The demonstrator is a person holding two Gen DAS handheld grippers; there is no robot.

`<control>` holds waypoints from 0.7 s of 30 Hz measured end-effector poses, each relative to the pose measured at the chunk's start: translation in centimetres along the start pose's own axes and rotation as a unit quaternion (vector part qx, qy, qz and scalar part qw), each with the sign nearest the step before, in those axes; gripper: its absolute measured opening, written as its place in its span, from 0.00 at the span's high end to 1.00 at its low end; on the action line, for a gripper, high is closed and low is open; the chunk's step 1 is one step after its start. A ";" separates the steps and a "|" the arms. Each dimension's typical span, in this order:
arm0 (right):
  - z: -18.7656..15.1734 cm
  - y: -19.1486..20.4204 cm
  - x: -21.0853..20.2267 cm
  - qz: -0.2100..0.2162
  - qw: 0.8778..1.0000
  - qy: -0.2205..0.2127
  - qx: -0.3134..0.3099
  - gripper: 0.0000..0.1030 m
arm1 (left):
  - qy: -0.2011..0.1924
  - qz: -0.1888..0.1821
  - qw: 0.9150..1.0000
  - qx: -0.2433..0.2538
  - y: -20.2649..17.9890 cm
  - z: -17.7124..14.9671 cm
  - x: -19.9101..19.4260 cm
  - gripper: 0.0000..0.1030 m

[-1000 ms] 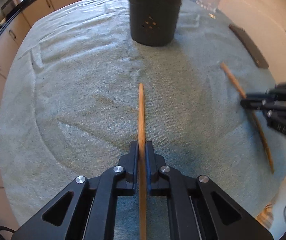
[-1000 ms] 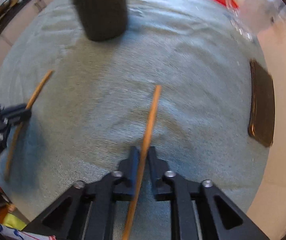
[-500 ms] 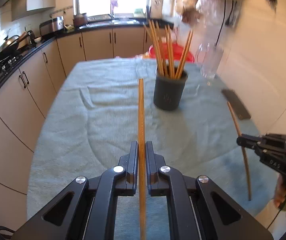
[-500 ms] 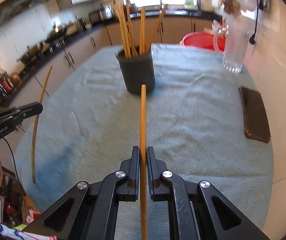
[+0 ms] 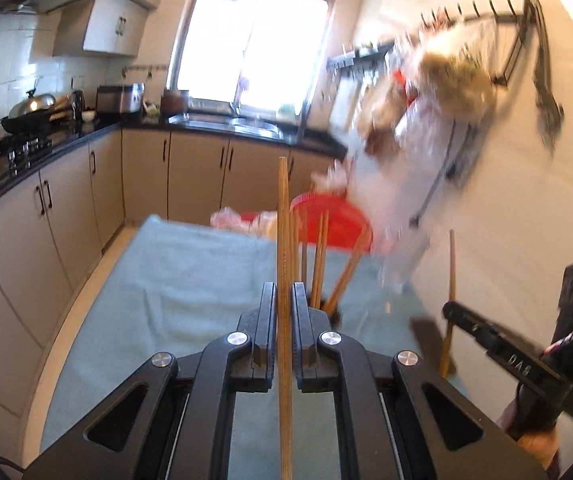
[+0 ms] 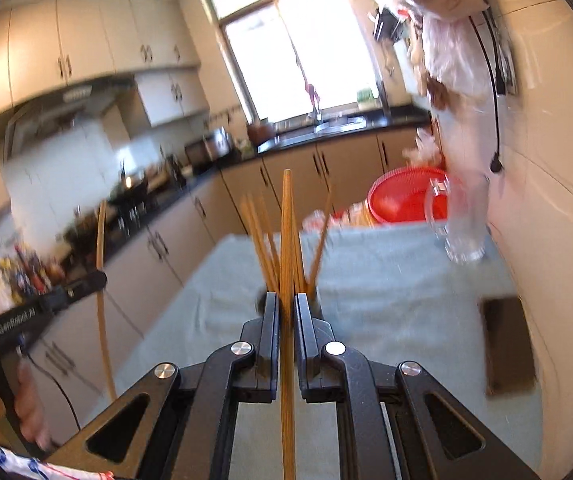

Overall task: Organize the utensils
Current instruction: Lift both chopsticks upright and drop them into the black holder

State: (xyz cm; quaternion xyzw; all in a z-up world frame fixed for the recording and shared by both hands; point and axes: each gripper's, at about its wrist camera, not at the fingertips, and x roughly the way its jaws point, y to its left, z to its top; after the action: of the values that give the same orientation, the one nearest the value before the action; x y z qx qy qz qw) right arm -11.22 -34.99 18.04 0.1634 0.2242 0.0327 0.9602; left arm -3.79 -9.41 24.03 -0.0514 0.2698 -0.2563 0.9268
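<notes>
My left gripper (image 5: pixel 284 292) is shut on a wooden chopstick (image 5: pixel 283 216) that points straight ahead, high above the teal tablecloth (image 5: pixel 190 276). Just past its fingertips stand several chopsticks (image 5: pixel 320 256) in a dark holder, which the fingers mostly hide. My right gripper (image 6: pixel 286 300) is shut on a second chopstick (image 6: pixel 286 220), aimed at the same bunch of chopsticks (image 6: pixel 260 240). Each wrist view shows the other tool off to the side: the right gripper (image 5: pixel 452 312) with its chopstick (image 5: pixel 451 264), and the left gripper (image 6: pixel 98 280) with its chopstick (image 6: pixel 101 320).
A red basket (image 6: pixel 406 200) and a clear glass jug (image 6: pixel 458 224) stand at the table's far right. A dark flat object (image 6: pixel 506 348) lies near the right edge by the wall. Bags (image 6: pixel 446 40) hang on that wall. Kitchen cabinets (image 5: pixel 66 208) run along the left.
Both grippers have risen from the tablecloth and tilted upward, each carrying its chopstick. The holder has moved from far ahead to right behind the fingertips.
</notes>
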 end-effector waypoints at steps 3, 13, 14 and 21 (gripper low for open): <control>2.8 0.0 2.0 0.006 0.999 -0.035 0.015 0.93 | -0.038 0.013 0.999 -0.017 -0.5 2.8 2.5 0.94; 7.6 -1.5 9.5 -0.012 0.992 -0.113 0.045 0.93 | -0.063 0.007 0.995 -0.082 0.1 6.5 11.4 0.94; 7.7 -1.7 10.0 -0.011 0.992 -0.119 0.051 0.93 | -0.063 0.007 0.995 -0.080 -0.1 6.4 12.2 0.94; 6.8 -2.2 12.5 -0.017 0.991 -0.121 0.047 0.93 | -0.060 0.004 0.996 -0.063 -1.2 5.3 15.8 0.94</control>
State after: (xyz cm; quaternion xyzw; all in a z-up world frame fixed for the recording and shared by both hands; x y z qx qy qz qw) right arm 2.97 -37.43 17.84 0.2077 0.1107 -0.0142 0.9718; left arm 9.88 -18.57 21.32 -0.1242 0.2296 -0.2317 0.9371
